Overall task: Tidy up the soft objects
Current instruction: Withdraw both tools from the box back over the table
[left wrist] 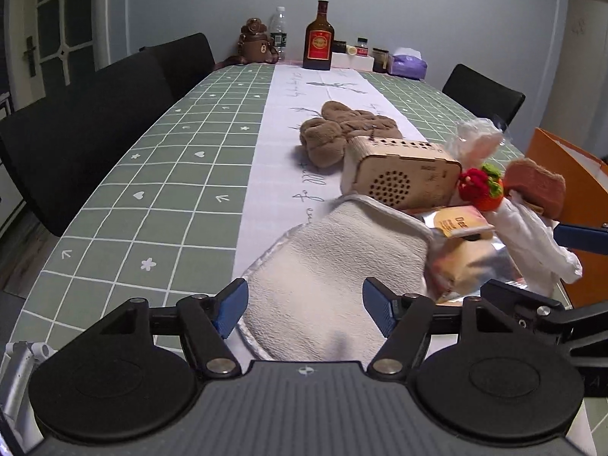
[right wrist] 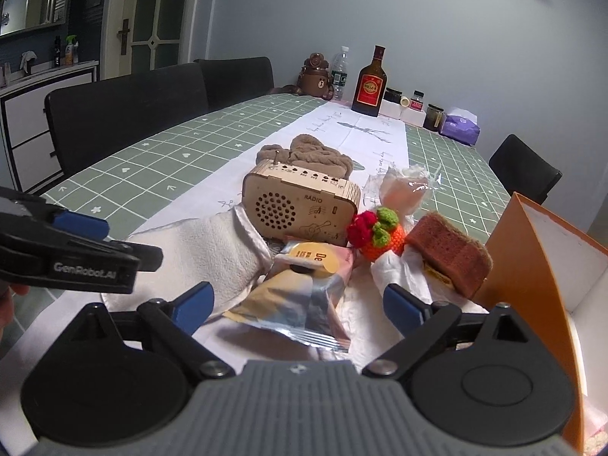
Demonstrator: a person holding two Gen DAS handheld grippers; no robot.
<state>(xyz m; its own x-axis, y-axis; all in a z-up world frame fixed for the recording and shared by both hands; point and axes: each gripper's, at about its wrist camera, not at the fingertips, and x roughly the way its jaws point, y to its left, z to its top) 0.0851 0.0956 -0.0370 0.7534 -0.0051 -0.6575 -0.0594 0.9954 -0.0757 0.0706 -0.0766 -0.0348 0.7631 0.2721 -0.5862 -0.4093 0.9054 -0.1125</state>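
Note:
My left gripper (left wrist: 304, 304) stands open low over a cream cloth (left wrist: 326, 262) at the table's near end, its pads apart from it. My right gripper (right wrist: 298, 300) is open too, straddling a foil snack packet (right wrist: 300, 300) without pressing it. Beyond lie a wooden radio (right wrist: 300, 205), a crumpled brown towel (left wrist: 342, 133), a crocheted orange fruit (right wrist: 380, 235), a brown sponge (right wrist: 448, 254) on white tissue (left wrist: 535, 243), and a clear-wrapped bundle (right wrist: 406, 186). The cream cloth (right wrist: 197, 250) reaches under the radio's near corner.
An open orange box (right wrist: 532, 266) stands at the table's right edge. At the far end are a brown liquor bottle (left wrist: 319, 38), a water bottle, a bear flask (left wrist: 254, 41), jars and a purple tissue pack (left wrist: 406, 62). Black chairs (left wrist: 95, 129) line both sides.

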